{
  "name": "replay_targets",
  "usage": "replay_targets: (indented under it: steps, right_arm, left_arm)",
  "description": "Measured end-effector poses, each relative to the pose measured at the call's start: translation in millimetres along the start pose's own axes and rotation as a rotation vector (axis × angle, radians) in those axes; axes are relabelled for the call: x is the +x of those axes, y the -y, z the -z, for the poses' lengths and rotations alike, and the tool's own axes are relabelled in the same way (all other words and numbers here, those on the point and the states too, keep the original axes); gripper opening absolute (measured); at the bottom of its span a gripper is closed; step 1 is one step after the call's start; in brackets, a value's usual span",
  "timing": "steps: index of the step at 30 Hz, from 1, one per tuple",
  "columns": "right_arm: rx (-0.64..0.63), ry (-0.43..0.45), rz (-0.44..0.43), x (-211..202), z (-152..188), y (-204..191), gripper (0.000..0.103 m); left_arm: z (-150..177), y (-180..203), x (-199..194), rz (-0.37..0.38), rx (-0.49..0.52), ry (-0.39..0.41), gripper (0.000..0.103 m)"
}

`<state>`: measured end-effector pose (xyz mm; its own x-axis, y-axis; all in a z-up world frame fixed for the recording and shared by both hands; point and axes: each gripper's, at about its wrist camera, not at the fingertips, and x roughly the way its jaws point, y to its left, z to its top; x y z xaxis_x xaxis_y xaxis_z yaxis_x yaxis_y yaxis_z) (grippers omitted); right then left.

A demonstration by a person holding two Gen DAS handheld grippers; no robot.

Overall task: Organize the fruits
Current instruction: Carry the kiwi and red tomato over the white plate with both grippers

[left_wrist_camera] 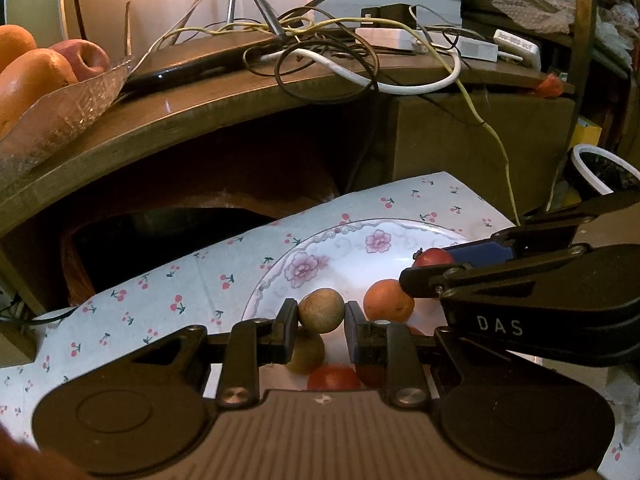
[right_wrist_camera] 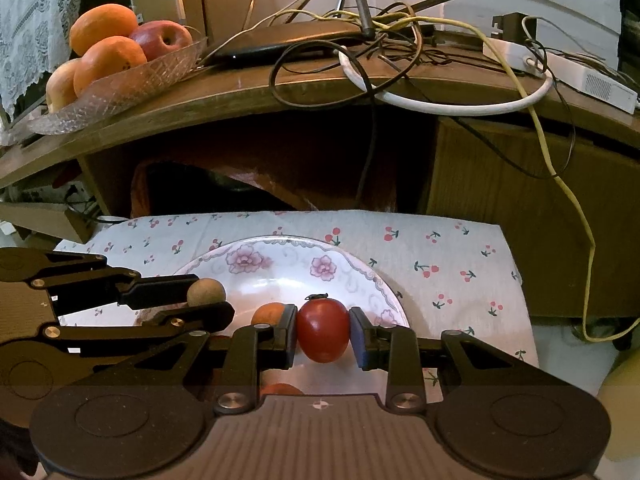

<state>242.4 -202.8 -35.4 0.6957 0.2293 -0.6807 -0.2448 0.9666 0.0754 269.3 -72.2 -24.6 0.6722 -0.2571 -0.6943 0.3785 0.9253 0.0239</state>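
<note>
While we hold both claws over the flowered plate [right_wrist_camera: 280, 258], our left claw [left_wrist_camera: 321, 312] is clamped on a small round brown fruit [left_wrist_camera: 321, 310] and our right claw [right_wrist_camera: 323, 330] is clamped on a red fruit [right_wrist_camera: 323, 330]. Both fruits are up above the plate. A little orange fruit [left_wrist_camera: 388, 300] sits on the plate between them. The plate rests on a cherry cloth [right_wrist_camera: 440, 264]. Behind it, on the wooden bench [right_wrist_camera: 280, 92], a glass bowl [right_wrist_camera: 132, 80] holds oranges [right_wrist_camera: 108, 58] and an apple [right_wrist_camera: 164, 38]
</note>
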Motion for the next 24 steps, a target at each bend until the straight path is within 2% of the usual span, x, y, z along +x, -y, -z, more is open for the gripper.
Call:
replay_targets:
  steps: [24]
  right_arm:
    - [-0.007, -0.013, 0.006, -4.3, 0.8, -0.9, 0.033]
  left_arm:
    - [1.5, 4.2, -6.3, -0.020, 0.015, -0.010, 0.032]
